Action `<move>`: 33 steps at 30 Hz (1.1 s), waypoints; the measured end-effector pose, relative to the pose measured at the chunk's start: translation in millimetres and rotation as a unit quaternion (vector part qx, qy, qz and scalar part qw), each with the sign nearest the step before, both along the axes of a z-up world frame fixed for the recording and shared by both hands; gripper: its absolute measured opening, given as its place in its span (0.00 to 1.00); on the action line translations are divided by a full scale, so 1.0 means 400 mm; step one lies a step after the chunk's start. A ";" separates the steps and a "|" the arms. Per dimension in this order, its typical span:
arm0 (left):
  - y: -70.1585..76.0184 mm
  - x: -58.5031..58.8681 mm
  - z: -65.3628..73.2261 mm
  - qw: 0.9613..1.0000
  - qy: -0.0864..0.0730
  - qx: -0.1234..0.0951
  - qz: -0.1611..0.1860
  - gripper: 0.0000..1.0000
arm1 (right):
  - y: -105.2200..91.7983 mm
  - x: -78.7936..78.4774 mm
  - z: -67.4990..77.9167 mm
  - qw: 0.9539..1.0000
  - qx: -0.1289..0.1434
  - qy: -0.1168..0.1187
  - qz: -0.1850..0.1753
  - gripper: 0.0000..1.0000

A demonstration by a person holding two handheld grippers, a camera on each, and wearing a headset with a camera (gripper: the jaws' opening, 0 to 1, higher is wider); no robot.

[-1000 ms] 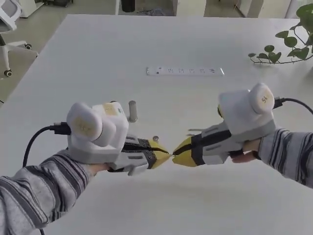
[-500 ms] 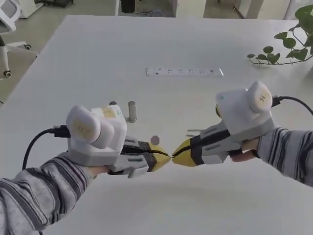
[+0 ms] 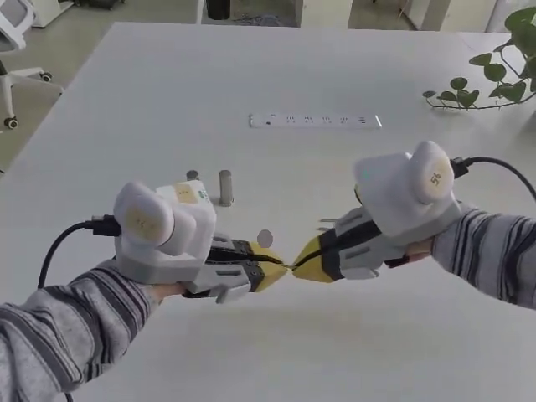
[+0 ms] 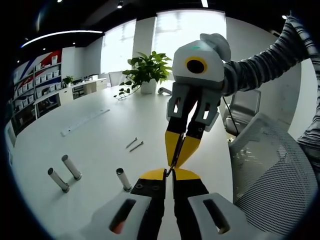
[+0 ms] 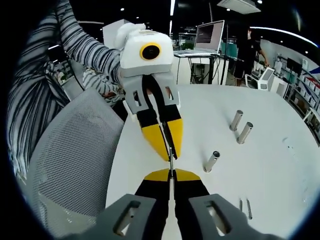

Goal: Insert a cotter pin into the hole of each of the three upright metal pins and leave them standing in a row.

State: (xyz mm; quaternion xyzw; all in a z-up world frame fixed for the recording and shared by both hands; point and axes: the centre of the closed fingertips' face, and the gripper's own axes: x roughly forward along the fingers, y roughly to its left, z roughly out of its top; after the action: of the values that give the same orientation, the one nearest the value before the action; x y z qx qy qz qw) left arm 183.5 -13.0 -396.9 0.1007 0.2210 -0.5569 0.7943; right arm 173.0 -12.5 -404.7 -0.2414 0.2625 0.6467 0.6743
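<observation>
Both grippers are held above the tabletop (image 3: 352,75), near the front edge, tips meeting nose to nose. The left gripper (image 3: 275,270) has its jaws drawn together; so does the right gripper (image 3: 300,265). A thin cotter pin (image 5: 170,159) bridges the two tips, and each gripper appears to pinch one end of it.

Three metal pins stand upright on the tabletop:
- The nearest metal pin (image 3: 265,239) is just beyond the tips.
- Two more (image 3: 224,187) (image 3: 193,176) stand close together, farther back on the left.
- I cannot tell whether any of them carries a cotter pin.

Two spare cotter pins (image 4: 134,145) lie flat and side by side on the right-gripper side. A power strip (image 3: 315,121) lies farther back, and a plant (image 3: 502,71) trails at the far right edge.
</observation>
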 end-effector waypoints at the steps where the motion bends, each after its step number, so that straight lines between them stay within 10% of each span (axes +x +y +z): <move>1: 0.000 0.001 0.000 1.000 0.000 -0.001 0.001 0.01 | -0.001 0.002 0.000 1.000 -0.003 -0.004 0.004 0.00; 9: 0.015 0.034 -0.001 0.998 0.018 -0.023 0.060 0.01 | -0.013 0.038 -0.009 0.999 -0.028 -0.032 0.000 0.00; 33: 0.070 0.156 -0.103 0.976 -0.006 0.001 0.217 0.16 | -0.039 0.169 -0.072 0.993 -0.063 -0.069 -0.070 0.00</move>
State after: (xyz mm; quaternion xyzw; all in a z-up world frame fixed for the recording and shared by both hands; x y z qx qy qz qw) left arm 245.9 14.9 -438.1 0.0547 0.2334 -0.3705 0.8974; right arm 240.6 -28.0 -433.6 -0.3081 0.2720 0.5618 0.7179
